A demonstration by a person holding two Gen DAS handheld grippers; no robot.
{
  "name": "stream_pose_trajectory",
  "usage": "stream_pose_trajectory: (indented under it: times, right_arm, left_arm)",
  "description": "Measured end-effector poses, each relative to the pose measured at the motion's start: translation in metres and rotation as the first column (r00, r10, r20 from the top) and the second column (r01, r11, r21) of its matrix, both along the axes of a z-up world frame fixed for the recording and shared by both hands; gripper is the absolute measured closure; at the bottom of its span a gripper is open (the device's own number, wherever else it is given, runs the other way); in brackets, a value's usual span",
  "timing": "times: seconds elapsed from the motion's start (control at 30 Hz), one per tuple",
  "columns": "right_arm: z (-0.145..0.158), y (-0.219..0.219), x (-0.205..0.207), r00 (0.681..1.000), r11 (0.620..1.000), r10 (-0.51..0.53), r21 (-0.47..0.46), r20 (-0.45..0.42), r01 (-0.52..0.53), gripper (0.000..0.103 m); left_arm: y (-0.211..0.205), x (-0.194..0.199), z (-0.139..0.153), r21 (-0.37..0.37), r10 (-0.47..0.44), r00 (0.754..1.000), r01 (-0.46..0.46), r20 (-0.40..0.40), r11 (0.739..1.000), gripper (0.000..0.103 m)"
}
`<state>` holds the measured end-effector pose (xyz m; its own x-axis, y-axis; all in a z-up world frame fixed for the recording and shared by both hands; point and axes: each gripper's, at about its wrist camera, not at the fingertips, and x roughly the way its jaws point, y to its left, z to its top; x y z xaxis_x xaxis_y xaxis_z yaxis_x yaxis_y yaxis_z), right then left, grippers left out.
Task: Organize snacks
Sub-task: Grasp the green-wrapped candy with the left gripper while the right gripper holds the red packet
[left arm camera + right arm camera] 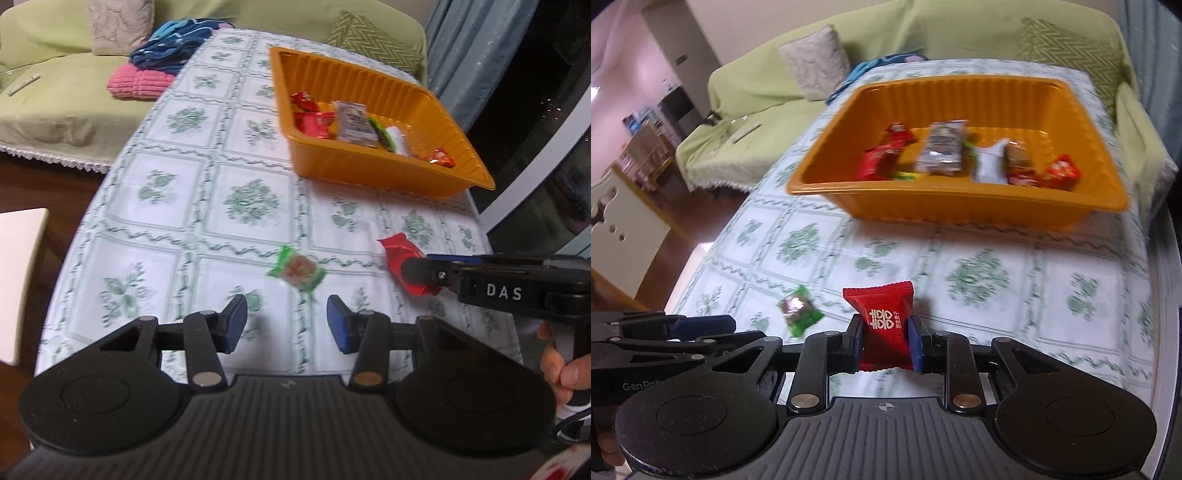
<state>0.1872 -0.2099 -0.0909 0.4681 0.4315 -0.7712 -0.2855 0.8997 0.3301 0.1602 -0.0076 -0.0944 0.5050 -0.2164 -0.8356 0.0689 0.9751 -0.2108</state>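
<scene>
On the bench (1015, 302), under a green-patterned cloth, the orange tray (960, 206) sits at twelve o'clock from the right gripper (884, 341), well apart from it, with bare cloth between; its far rim lies near the bench's far edge, close to the sofa (746, 88); several wrapped snacks lie along its floor. The right gripper's fingers (855, 338) pinch the red candy (882, 321) from both sides, its top end standing above the pads. In the left wrist view that candy (400, 258) shows at three o'clock, near the bench's right edge. The green candy (298, 272) lies flat on the cloth at twelve o'clock from the left gripper (288, 323), just beyond its tips; those fingers (236, 317) stand spread with nothing between them. The two candies lie near each other but apart; open cloth runs from both toward the tray (369, 173) and out to ten o'clock.
</scene>
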Motion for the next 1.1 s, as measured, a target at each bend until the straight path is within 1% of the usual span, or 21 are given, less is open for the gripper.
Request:
stream_pose_trajectory:
  times: [0.13, 0.3, 0.63, 0.9, 1.03, 1.1]
  right_arm:
    - [0.000, -0.018, -0.003, 0.999, 0.999, -0.049, 0.002, -0.007, 0.049, 0.077]
    - [-0.001, -0.036, -0.005, 0.995, 0.995, -0.099, 0.009, -0.015, 0.099, 0.077]
    - [-0.003, -0.054, -0.009, 0.989, 0.990, -0.143, 0.013, -0.026, 0.143, 0.077]
    - [-0.004, -0.058, -0.009, 0.989, 0.989, -0.148, 0.013, -0.030, 0.148, 0.077]
    - [-0.005, -0.058, -0.007, 0.988, 0.989, -0.149, 0.014, -0.035, 0.150, 0.077]
    - [-0.005, -0.058, -0.007, 0.989, 0.989, -0.147, 0.014, -0.034, 0.148, 0.077]
  left_arm:
    - [-0.010, 0.006, -0.003, -0.021, -0.025, 1.000, 0.025, 0.006, 0.999, 0.060]
    - [-0.018, 0.017, -0.010, -0.026, -0.050, 0.999, 0.050, -0.002, 0.998, 0.060]
    - [-0.031, 0.037, -0.021, 0.025, -0.084, 0.996, 0.084, 0.005, 0.996, 0.060]
    - [-0.035, 0.050, -0.023, 0.052, -0.074, 0.997, 0.073, 0.013, 0.996, 0.061]
    - [-0.037, 0.053, -0.023, 0.075, -0.076, 0.997, 0.074, 0.024, 0.994, 0.068]
    - [-0.037, 0.054, -0.023, 0.083, -0.077, 0.997, 0.075, 0.025, 0.994, 0.070]
